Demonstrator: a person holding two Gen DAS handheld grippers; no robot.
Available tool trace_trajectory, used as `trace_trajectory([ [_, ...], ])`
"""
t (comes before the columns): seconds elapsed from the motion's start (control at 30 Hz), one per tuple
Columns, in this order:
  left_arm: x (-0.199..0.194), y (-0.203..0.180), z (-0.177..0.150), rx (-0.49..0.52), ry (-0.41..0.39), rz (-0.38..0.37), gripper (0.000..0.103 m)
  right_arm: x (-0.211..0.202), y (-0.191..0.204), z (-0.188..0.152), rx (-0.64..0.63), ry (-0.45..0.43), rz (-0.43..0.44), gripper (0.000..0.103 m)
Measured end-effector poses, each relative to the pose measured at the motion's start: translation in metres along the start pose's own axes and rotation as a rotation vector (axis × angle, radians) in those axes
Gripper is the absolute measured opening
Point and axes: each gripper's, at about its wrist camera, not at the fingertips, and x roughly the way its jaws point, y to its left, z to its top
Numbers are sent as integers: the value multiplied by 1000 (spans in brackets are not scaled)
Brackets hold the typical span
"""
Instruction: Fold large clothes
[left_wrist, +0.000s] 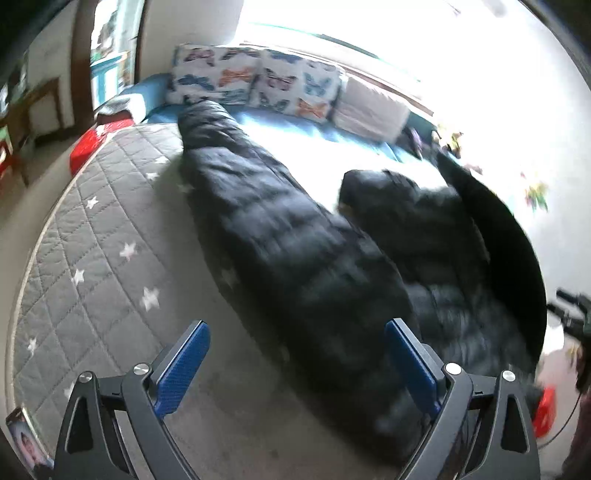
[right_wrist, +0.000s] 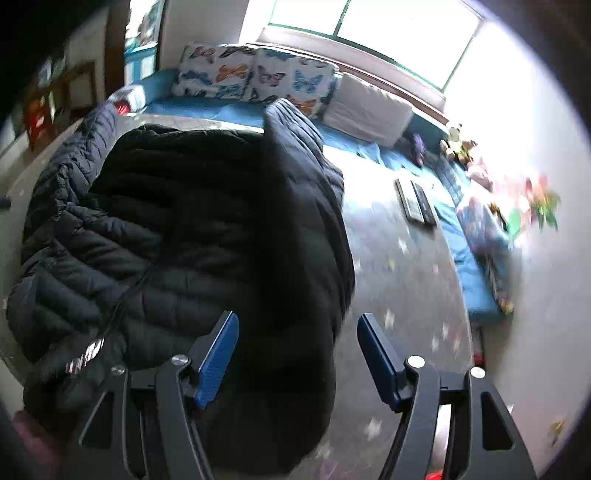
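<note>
The bed (left_wrist: 92, 236), covered by a grey quilt with white stars, is used as the folding surface, presumably because a large garment can be spread on it. Along its far edge, under a bright window, butterfly pillows (right_wrist: 255, 74) and a white pillow (right_wrist: 369, 107) are lined up, well apart from the work.

The black puffer jacket (right_wrist: 192, 229) is laid lengthwise on the quilt. In the left wrist view a long quilted part is seen running toward the pillows, with a bulkier mound lying beside it; a sleeve or side panel is judged to be turned in over the body, though which part is which cannot be told through the blur. Open quilt is left on both sides of the jacket, wider on the left, so room for a further fold is available there. Two flat dark items (right_wrist: 415, 203) lie on the quilt to the right, near the blue edge, and could be caught by a swung sleeve.

The left tongs (left_wrist: 295, 365) are spread wide above the near end of the jacket, nothing being pinched. The right tongs (right_wrist: 299, 354) are also parted, over the jacket's right edge, with no fabric pressed between the pads. The garment is therefore judged to be released, a fresh grasp being needed.
</note>
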Motion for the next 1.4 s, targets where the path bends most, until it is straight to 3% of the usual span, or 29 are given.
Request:
trace_trajectory([
  [0.2, 36, 46, 61, -188, 1, -18, 102, 27, 20, 60, -123, -29, -38, 73],
  [0.3, 52, 58, 78, -222, -8, 9, 102, 49, 35, 84, -180, -24, -68, 73],
  [0.47, 94, 85, 96, -333, 26, -24, 100, 99, 50, 114, -208, 33, -105, 71],
  [0.53, 108, 92, 97, -356, 28, -60, 86, 110, 48, 117, -223, 51, -161, 47],
  [0.57, 113, 96, 95, -361, 30, -82, 70, 114, 43, 117, -218, 54, -168, 31],
  [0.63, 118, 99, 94, -362, 22, -108, 59, 109, 28, 114, -179, 41, -181, 28],
  [0.7, 118, 97, 94, -329, 2, -92, 38, 98, 5, 110, -128, 24, -215, 24],
  [0.8, 114, 91, 93, -283, -19, -59, 27, 82, -38, 101, -30, 6, -251, 23],
  [0.97, 110, 84, 89, -274, -21, -34, 26, 66, -131, 62, 191, 33, -362, 22],
  [1.13, 101, 86, 86, -338, -7, -74, 30, 68, -208, 0, 422, 101, -429, 22],
  [1.27, 94, 91, 87, -390, -26, -104, 69, 73, -226, -38, 508, 143, -369, 22],
  [1.33, 91, 91, 87, -407, -56, -112, 73, 72, -216, -41, 500, 135, -308, 22],
  [1.4, 94, 92, 87, -439, -59, -137, 80, 74, -200, -38, 491, 129, -190, 23],
])
